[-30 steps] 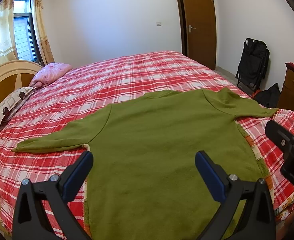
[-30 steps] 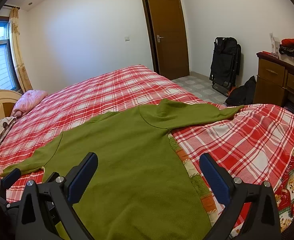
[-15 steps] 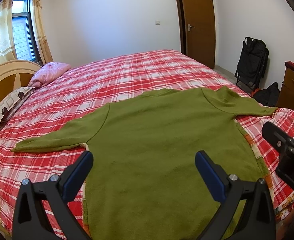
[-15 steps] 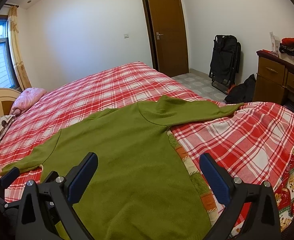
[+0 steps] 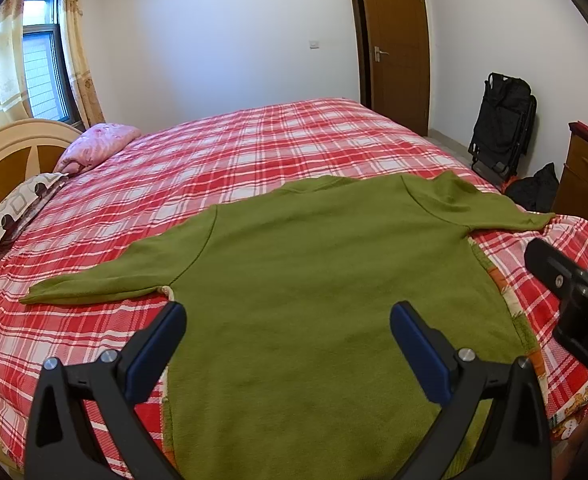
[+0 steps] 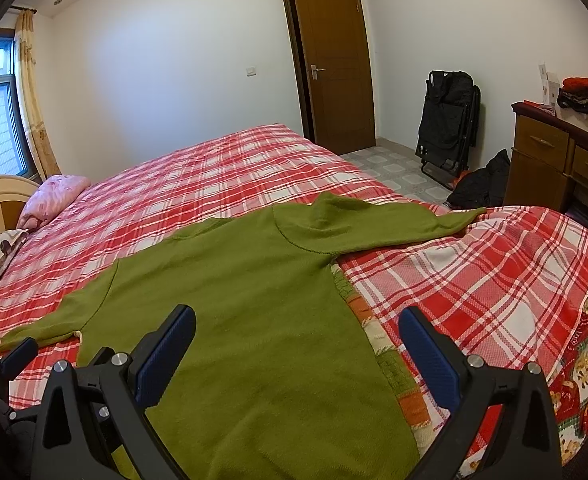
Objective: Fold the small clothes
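On the red-and-white plaid bed [image 5: 254,168] lies a flat olive-green knit sweater [image 5: 325,280], sleeves spread toward 9 and 2 o'clock. Both the left gripper [image 5: 288,340] and right gripper [image 6: 297,344] hover above its hem, jaws wide apart, empty. Only the right wrist view shows the tiled floor [image 6: 393,168].

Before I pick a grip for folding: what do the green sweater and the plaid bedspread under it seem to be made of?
The green sweater looks like soft matte fleece or fine knit: fuzzy surface, no sheen, limp sleeves. The plaid bedspread looks like woven cotton, possibly a blend: flat, with a fine grid texture in the squares. Neither can be confirmed by sight.
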Tool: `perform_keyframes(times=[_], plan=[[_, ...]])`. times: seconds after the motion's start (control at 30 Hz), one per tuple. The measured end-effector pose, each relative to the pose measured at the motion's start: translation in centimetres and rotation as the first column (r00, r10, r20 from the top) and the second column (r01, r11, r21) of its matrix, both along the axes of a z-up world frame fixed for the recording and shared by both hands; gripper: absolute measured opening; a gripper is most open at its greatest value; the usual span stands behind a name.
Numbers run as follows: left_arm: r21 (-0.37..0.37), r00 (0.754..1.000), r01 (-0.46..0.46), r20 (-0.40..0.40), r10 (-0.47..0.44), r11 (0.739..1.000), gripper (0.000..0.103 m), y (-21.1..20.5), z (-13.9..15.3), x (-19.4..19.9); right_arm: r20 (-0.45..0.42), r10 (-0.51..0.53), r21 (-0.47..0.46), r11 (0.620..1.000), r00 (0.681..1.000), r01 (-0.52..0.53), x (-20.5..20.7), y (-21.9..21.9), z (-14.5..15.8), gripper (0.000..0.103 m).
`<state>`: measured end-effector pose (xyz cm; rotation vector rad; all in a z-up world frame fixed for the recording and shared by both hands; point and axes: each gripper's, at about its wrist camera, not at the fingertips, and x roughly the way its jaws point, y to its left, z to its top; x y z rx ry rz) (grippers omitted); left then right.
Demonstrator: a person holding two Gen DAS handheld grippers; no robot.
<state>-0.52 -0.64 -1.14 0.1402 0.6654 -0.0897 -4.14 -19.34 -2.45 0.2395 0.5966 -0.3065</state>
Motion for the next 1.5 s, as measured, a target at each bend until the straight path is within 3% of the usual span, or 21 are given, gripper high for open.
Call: perform_keyframes(times=[0.4, 0.57, 0.67, 0.83, 0.93, 0.97, 1.07, 1.27, 1.4, 1.5], plan=[[0.014, 0.999, 0.015, -0.033, -0.014, 1.0, 0.103, -0.6, -1.4, 1.2, -0.04, 0.024, 0.002, 1.0, 0.999, -0.024, 1.9, 0.0, -1.8, 0.102], [-0.037, 0.997, 0.046, -0.063, -0.049, 0.998, 0.103, -0.3, -2.5, 2.4, -0.071, -0.01, 0.017, 1.0, 0.997, 0.011, 3.6, -2.0, -3.0, 0.102], [-0.017, 0.997, 0.038, -0.063, -0.039, 0.999, 0.103, -0.3, -2.8, 3.6, -0.08, -0.036, 0.022, 0.999, 0.996, 0.038, 4.7, -4.1, -3.2, 0.102], [-0.009, 0.996, 0.041, -0.075, -0.042, 0.999, 0.103, -0.1, -3.2, 5.8, -0.056, -0.095, 0.045, 0.994, 0.994, 0.097, 7.5, -11.5, -2.4, 0.102], [-0.025, 0.996, 0.026, -0.079, -0.028, 0.999, 0.103, 0.3, -3.5, 6.8, -0.115, -0.178, 0.107, 0.976, 0.977, 0.191, 10.1, -18.4, -2.8, 0.101], [-0.034, 0.996, 0.022, -0.083, -0.025, 0.999, 0.103, 0.4, -3.5, 7.1, -0.135, -0.209, 0.15, 0.962, 0.969, 0.228, 10.8, -21.2, -3.2, 0.097], [-0.052, 0.996, 0.021, -0.089, -0.026, 0.998, 0.103, 0.6, -4.0, 7.8, -0.191, -0.28, 0.257, 0.911, 0.941, 0.323, 12.7, -28.9, -4.8, 0.057], [-0.031, 0.993, 0.016, -0.115, -0.02, 0.999, 0.103, 0.0, -5.1, 8.7, -0.267, -0.402, 0.338, 0.812, 0.876, 0.475, 14.8, -40.1, -8.4, 0.057], [-0.027, 0.991, 0.004, -0.13, -0.007, 1.0, 0.103, -0.1, -5.3, 9.8, -0.318, -0.411, 0.418, 0.748, 0.854, 0.515, 16.4, -43.8, -10.6, 0.057], [-0.039, 0.989, -0.015, -0.145, 0.009, 0.999, 0.103, -0.1, -5.2, 10.7, -0.353, -0.396, 0.4, 0.755, 0.848, 0.519, 18.5, -44.6, -11.4, 0.057]])
